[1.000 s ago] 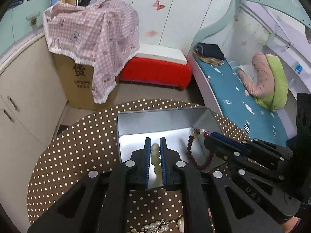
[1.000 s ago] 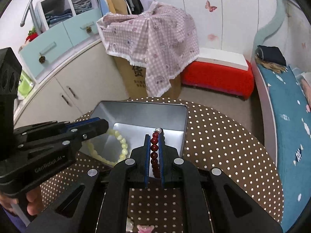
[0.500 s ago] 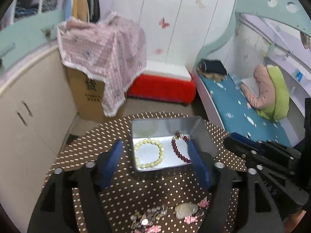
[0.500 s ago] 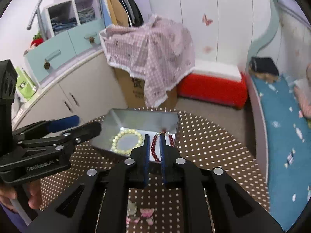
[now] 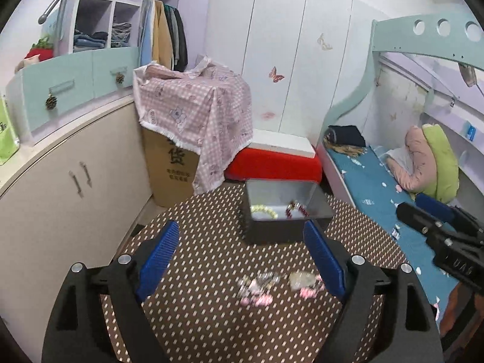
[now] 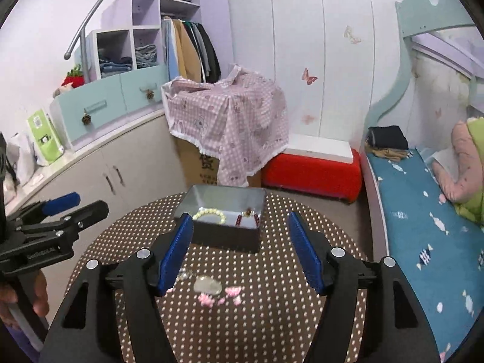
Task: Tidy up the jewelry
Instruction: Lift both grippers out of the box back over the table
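Left wrist view: my left gripper (image 5: 239, 242) is opening, holding nothing. Beyond it sits the metal tin (image 5: 273, 233) with both bracelets (image 5: 263, 210). My right gripper (image 6: 240, 233) is also opening, equally empty.

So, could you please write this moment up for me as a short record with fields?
surface: round polka-dot table
container: metal tin, open, at the table's far side
in tin: pale bead bracelet on the left, dark red bead bracelet on the right
loose on table: small pile of pink and silvery jewelry in front of the tin
left gripper: fingers opening, nothing between them
right gripper: fingers opening, nothing between them
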